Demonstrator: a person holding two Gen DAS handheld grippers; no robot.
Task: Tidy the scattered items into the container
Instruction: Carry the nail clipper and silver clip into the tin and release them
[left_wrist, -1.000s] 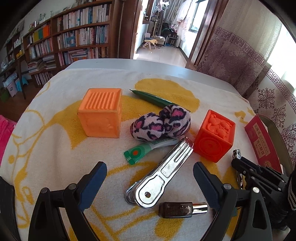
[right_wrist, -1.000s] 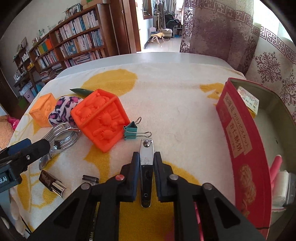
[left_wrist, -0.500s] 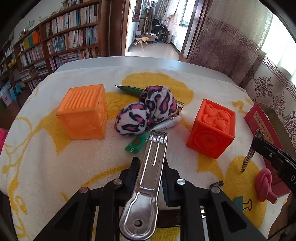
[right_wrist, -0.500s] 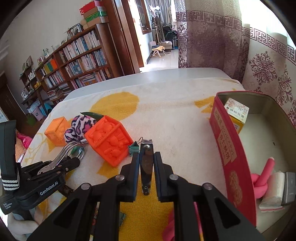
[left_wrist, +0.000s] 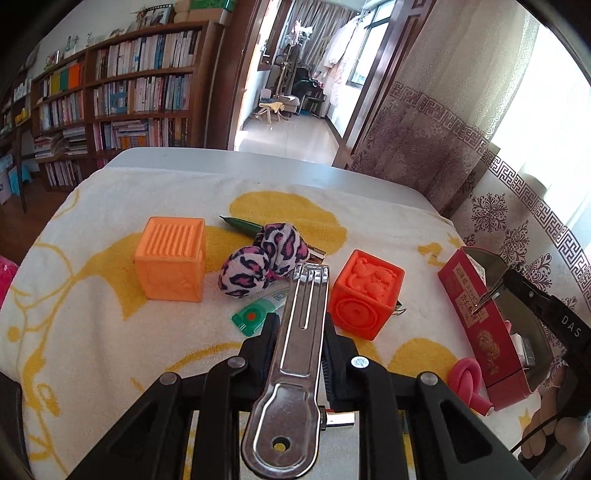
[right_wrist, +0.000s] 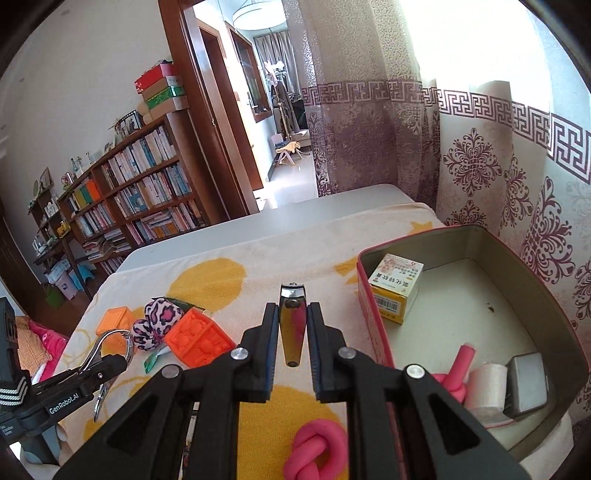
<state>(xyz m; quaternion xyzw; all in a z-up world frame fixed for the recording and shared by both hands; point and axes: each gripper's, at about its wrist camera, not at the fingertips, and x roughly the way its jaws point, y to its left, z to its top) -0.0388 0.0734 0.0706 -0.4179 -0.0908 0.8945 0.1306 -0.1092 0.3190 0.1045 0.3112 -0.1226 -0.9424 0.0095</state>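
Observation:
My left gripper (left_wrist: 301, 325) is shut on a large steel clip (left_wrist: 295, 354) and holds it above the towel. My right gripper (right_wrist: 291, 325) is shut on a nail clipper (right_wrist: 293, 325), raised beside the red tin (right_wrist: 373, 325). The tin holds a yellow medicine box (right_wrist: 395, 291), a pink knot (right_wrist: 456, 376), a white roll (right_wrist: 484, 384) and a grey metal piece (right_wrist: 526, 380). On the towel lie a light orange cube (left_wrist: 171, 258), a leopard-print plush knot (left_wrist: 258, 262), a red-orange cube (left_wrist: 364, 295), a green tube (left_wrist: 258, 314) and a green pen (left_wrist: 240, 225).
A pink knotted cord (left_wrist: 467, 380) lies on the towel against the tin's outer wall; it also shows in the right wrist view (right_wrist: 317, 450). A small metal-capped piece (left_wrist: 340, 419) lies under my left gripper. The table's far edge (left_wrist: 258, 162) is grey; a bookshelf (left_wrist: 110, 110) stands behind.
My left gripper closed on the steel clip and lifted it. My right gripper rose with the nail clipper and moved right toward the tin.

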